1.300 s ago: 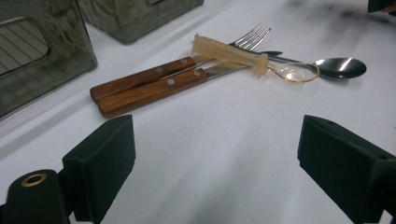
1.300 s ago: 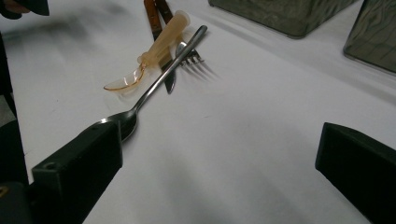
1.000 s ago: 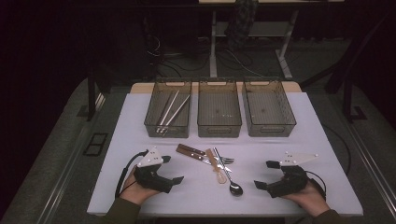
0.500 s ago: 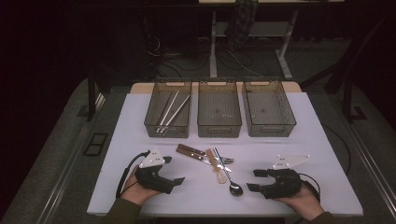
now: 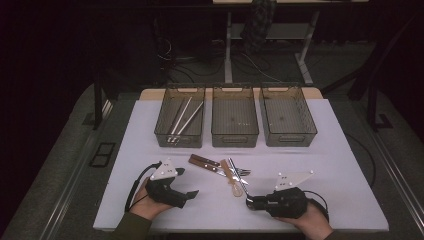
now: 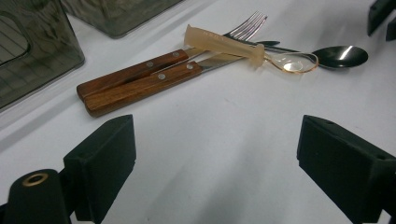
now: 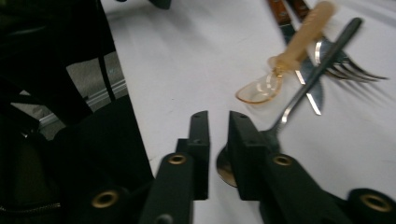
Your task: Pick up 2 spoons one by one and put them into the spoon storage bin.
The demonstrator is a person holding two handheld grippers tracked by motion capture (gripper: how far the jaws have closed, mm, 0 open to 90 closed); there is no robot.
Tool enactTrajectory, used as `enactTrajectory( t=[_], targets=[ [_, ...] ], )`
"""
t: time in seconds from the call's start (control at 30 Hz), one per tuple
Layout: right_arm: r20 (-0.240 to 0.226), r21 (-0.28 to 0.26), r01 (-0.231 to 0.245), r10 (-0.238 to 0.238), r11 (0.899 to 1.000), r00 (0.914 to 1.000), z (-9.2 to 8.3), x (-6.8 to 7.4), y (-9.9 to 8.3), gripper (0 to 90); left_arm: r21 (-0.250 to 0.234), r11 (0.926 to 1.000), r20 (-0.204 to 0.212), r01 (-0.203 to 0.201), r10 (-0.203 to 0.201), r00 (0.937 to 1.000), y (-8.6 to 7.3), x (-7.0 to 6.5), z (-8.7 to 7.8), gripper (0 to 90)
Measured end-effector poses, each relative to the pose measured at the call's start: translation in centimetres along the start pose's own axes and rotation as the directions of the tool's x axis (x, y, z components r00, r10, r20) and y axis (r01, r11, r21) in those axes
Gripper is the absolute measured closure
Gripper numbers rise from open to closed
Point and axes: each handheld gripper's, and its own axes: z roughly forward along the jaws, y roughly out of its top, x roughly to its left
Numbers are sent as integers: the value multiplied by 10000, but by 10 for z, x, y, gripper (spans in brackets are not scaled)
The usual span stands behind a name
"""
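Observation:
A pile of cutlery lies mid-table: two wooden-handled knives (image 5: 202, 162) (image 6: 140, 79), a fork (image 6: 247, 25) (image 7: 355, 70), a translucent orange plastic spoon (image 5: 233, 183) (image 6: 224, 42) (image 7: 280, 70) and a metal spoon (image 5: 239, 176) (image 6: 341, 56) (image 7: 317, 70). My left gripper (image 5: 187, 183) (image 6: 217, 140) rests open on the table left of the pile, nothing between its jaws. My right gripper (image 5: 248, 202) (image 7: 217, 121) has just been closing; its jaws stand almost together at the metal spoon's bowl, a thin slit left and nothing pinched. The bowl lies partly under one jaw.
Three dark see-through bins stand in a row at the back: the left bin (image 5: 161, 131) holds several long metal utensils, the middle bin (image 5: 235, 132) and right bin (image 5: 306, 125) look bare. The white table's front edge (image 5: 220, 227) runs just below both hands.
My right gripper has slid left to the metal spoon's bowl end and its jaws have gone from wide apart to nearly together. The left gripper has stayed put.

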Motion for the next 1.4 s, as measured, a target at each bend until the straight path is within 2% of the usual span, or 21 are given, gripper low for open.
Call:
enactTrajectory(
  t=[0.1,0.23,0.47,0.73,1.4],
  targets=[
    [-122,233,137,-134,9996,9998,9,4,2,896,-4,10000,8,1,-1,10000,0,0,0,104],
    [-55,630,333,-330,9975,9994,22,10,4,896,2,10000,29,-21,21,10000,0,0,1,104],
    [483,1488,410,-487,9880,9976,38,11,3,896,-16,10000,51,-22,22,10000,0,0,0,104],
    [697,1549,266,-378,9876,9968,34,6,2,896,-24,10000,44,-15,15,10000,0,0,0,105],
    [1538,1705,-33,-233,9854,9878,16,-12,-3,896,-11,10000,66,-26,26,10000,1,-1,1,110]
  ],
)
